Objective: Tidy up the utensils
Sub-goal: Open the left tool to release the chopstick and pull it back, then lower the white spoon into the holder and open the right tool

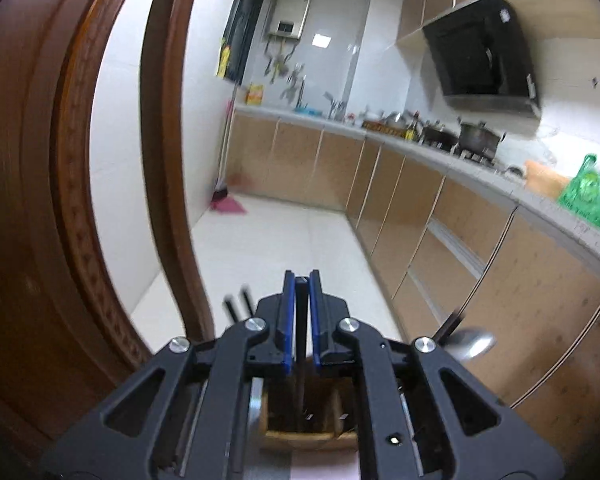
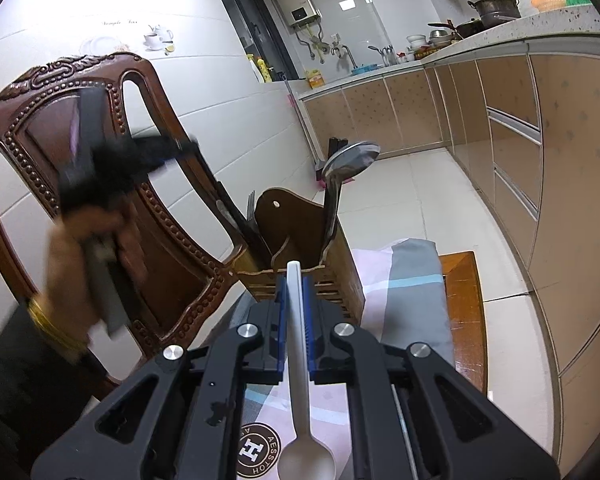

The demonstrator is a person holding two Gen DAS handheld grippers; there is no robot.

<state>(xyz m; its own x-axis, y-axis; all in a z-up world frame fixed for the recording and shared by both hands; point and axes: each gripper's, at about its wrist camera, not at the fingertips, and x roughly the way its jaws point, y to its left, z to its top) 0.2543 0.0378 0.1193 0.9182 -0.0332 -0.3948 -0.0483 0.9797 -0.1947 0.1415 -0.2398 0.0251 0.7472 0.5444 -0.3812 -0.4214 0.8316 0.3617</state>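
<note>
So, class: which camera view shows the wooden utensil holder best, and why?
The right wrist view: the wooden utensil holder shows whole, with its slatted front and utensils standing inside. The left wrist view looks down past the left gripper, showing only its compartment tops.

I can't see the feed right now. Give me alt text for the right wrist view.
The right tool is shut on a white spoon, handle forward, bowl toward the camera, just short of a wooden utensil holder that stands on a cloth-covered table. The holder already has a metal ladle and forks in it. At left, blurred, the left tool passes before a carved chair.
</note>
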